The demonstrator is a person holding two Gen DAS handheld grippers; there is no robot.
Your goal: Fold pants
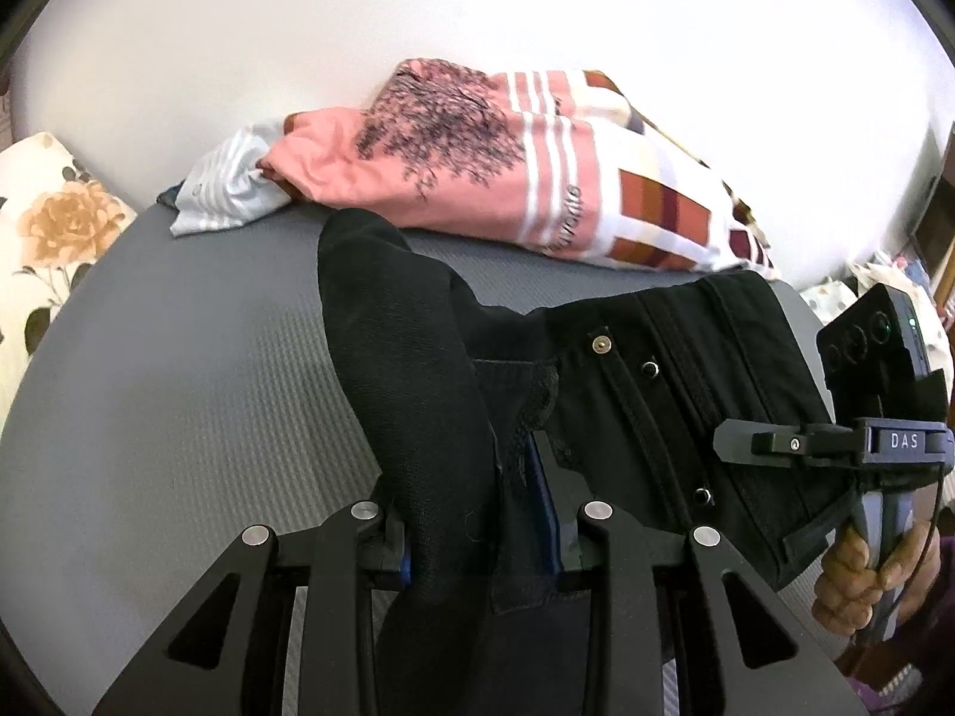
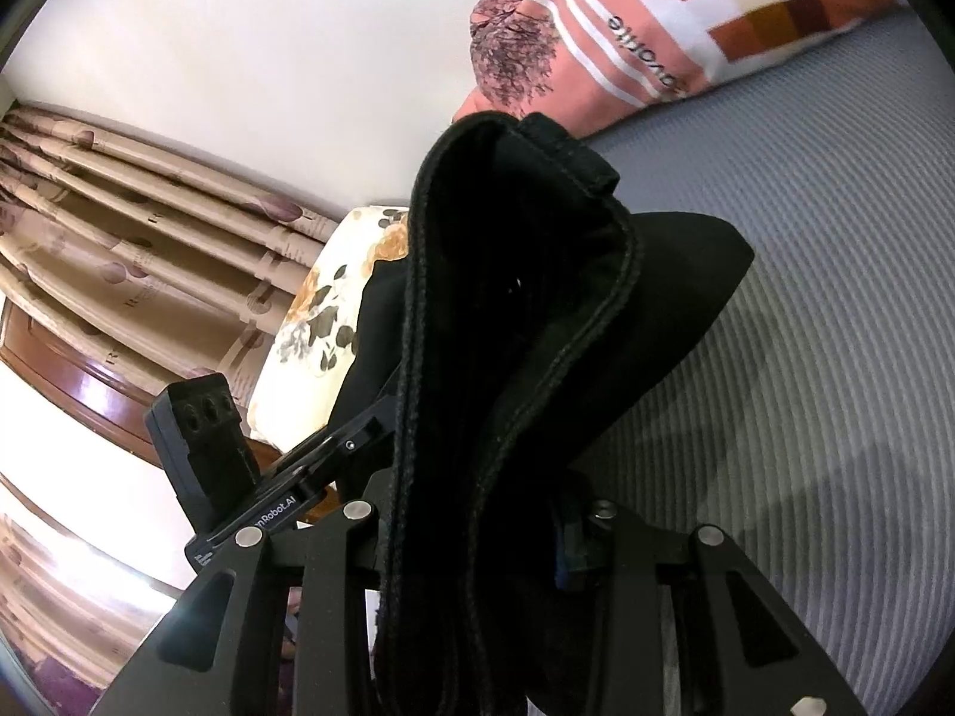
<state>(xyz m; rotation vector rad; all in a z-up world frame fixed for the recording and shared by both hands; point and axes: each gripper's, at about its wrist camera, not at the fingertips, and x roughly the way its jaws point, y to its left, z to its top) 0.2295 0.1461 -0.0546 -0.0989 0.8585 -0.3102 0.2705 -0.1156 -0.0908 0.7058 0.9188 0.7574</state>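
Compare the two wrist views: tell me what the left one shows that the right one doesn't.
Left wrist only: the person's hand gripping the right gripper, the metal snaps on the black pants, and a striped pale cloth.

Right wrist only: beige curtains and the left gripper's camera block.

Both: the pants clamped in each gripper, the pink printed cushion, the floral pillow, and the grey ribbed mattress.

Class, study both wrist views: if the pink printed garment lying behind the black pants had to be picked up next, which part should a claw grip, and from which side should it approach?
Grip the pink garment at its bunched left end, beside the pale striped cloth. That end gathers into a raised ridge which a claw could probably close across, whereas the rest lies broad and flat. Come from the near left, over bare grey mattress, avoiding the black pants.
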